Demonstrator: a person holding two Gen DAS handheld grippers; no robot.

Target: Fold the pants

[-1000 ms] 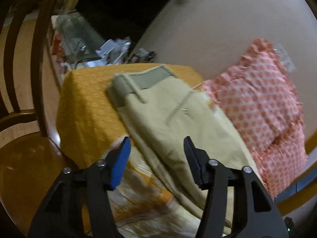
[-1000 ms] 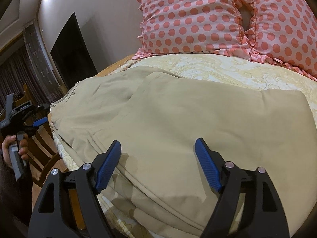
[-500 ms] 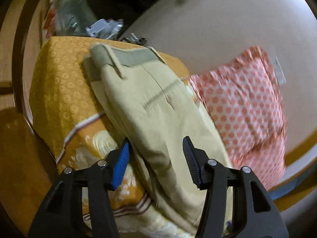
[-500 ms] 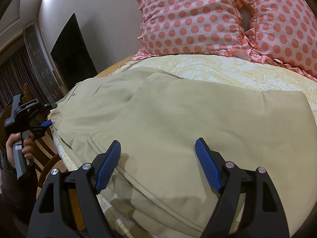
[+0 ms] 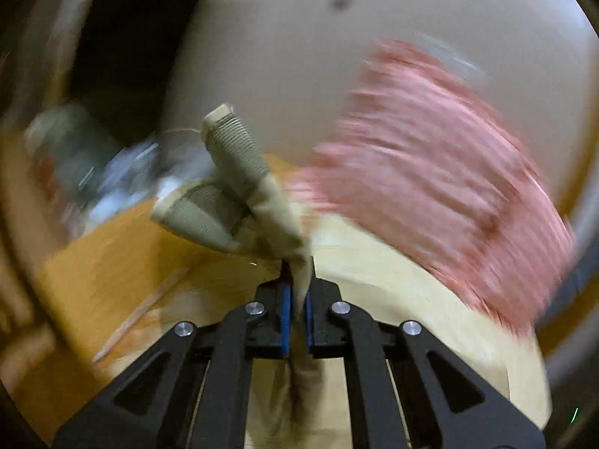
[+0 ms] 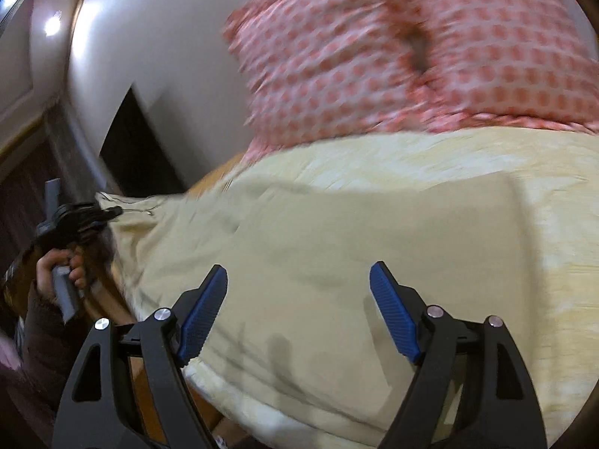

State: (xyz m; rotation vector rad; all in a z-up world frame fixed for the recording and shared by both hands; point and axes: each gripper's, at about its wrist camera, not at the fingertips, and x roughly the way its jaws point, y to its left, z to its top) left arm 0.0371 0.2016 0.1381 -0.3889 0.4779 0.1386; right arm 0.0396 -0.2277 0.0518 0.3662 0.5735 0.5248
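We've got the pants (image 6: 337, 247), khaki, spread flat on the bed (image 6: 486, 157) w/ the waistband end at the bed's left edge. That waistband (image 5: 232, 142) is bunched & lifted: in the left wrist view its ribbed elastic band sticks up above the left hand-held gripper (image 5: 295, 321), whose blue pads are pinched tight on the cloth, fabric trailing down between them. The right hand-held gripper (image 6: 299, 310) hangs just over the leg end w/ its jaws wide apart, holding nothing; whether the tips touch the cloth we can't tell.

Handling, as we judge it: light woven cotton, soft, floppy, no stiffness, so any lifted part will sag & drag the rest along. Not slippery against the ribbed pads, not fragile. The waistband is the thickest, firmest bit, so it's a good hold; a corner grip like ours lets the far side droop, so we'd want the right hand-held gripper to take the hem or the opposite edge before we carry anything over. Pinching through both layers matters, else the top layer peels off alone.

Further out: cream patterned bedspread under the pants, an orange-yellow cover (image 5: 112, 262) at the bed's left end, pink polka-dot pillows (image 6: 411, 56) against the headboard beyond. Both views are motion-blurred, esp. the left one, so the clutter past the bed edge is unreadable.
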